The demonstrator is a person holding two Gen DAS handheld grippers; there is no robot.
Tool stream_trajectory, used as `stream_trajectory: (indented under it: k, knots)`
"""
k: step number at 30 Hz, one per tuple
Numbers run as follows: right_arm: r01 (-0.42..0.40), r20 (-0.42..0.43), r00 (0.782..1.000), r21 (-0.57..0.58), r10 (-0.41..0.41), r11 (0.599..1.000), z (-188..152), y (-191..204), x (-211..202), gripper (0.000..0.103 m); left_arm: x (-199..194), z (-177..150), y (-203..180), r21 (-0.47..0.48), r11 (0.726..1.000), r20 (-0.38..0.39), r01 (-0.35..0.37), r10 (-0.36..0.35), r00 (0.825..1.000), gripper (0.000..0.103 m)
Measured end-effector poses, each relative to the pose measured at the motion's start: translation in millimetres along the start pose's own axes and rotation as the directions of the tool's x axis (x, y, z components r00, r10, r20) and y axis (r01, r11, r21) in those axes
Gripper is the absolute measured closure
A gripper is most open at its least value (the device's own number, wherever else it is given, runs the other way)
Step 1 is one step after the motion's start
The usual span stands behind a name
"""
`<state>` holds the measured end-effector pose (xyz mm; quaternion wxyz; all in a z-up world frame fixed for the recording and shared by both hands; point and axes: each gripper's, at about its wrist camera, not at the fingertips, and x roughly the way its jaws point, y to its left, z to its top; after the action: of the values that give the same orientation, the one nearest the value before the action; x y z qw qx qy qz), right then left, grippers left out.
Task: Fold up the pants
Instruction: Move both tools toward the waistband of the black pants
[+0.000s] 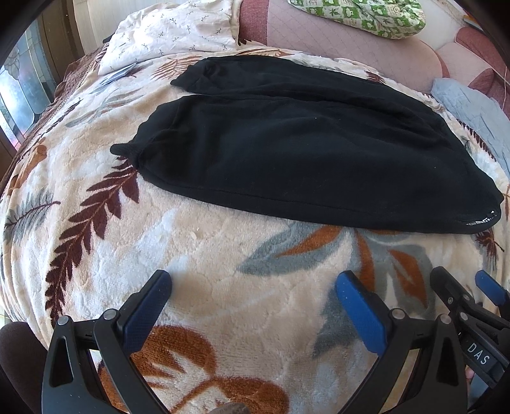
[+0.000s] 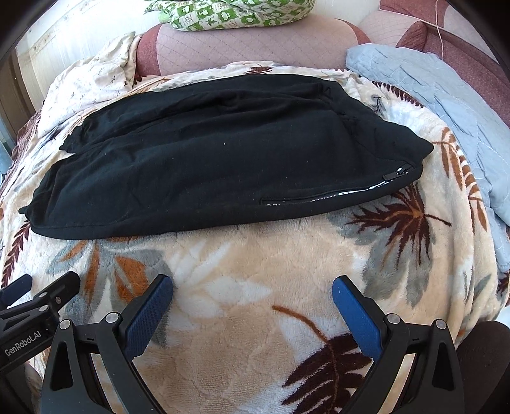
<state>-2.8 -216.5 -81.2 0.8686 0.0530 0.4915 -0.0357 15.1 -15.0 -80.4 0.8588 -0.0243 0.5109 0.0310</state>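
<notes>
Lying flat, left wrist view: black pants (image 1: 287,149) rested on the leaf-print blanket (image 1: 207,254), spread from 10 o'clock across to 3 o'clock of the frame.
Left gripper (image 1: 253,286): blue-padded fingers stood wide apart at 6 o'clock, holding nothing, above bare blanket and well short of the pants.
Right gripper (image 1: 468,286): seen at 4 o'clock, just beside the left one; its body carried white letters "DAS"; its fingers were parted, nothing between them.
Surroundings: a cream pillow (image 1: 178,32) lay at 11 o'clock, a green patterned cushion (image 1: 366,16) at 1 o'clock, a pale blue quilt (image 1: 471,105) at 2 o'clock.

Pants, right wrist view: pants (image 2: 207,159) lay across the middle of the blanket (image 2: 255,302), legs side by side, with a zipper pocket (image 2: 334,196) toward 3 o'clock; white print ran along the zipper, too small to read.
Right gripper (image 2: 253,286): fingers spread apart at 6 o'clock, empty, over the blanket.
Left gripper (image 2: 41,286): at 8 o'clock, marked "GenRobot.AI".
Surroundings: blue quilt (image 2: 446,95) at 2 o'clock, green cushion (image 2: 239,14) at 12 o'clock, cream pillow (image 2: 89,76) at 10 o'clock.
</notes>
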Motion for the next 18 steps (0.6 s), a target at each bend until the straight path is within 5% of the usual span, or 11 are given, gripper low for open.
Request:
stream_trajectory:
  k: [18]
  knots:
    - [-0.073,-0.017,0.997,-0.016,0.073,0.997,-1.4,-6.4,5.8,0.000,-4.5,-2.8,3.2,0.034,0.999,-0.017,0.024,-0.024,1.000,0.000]
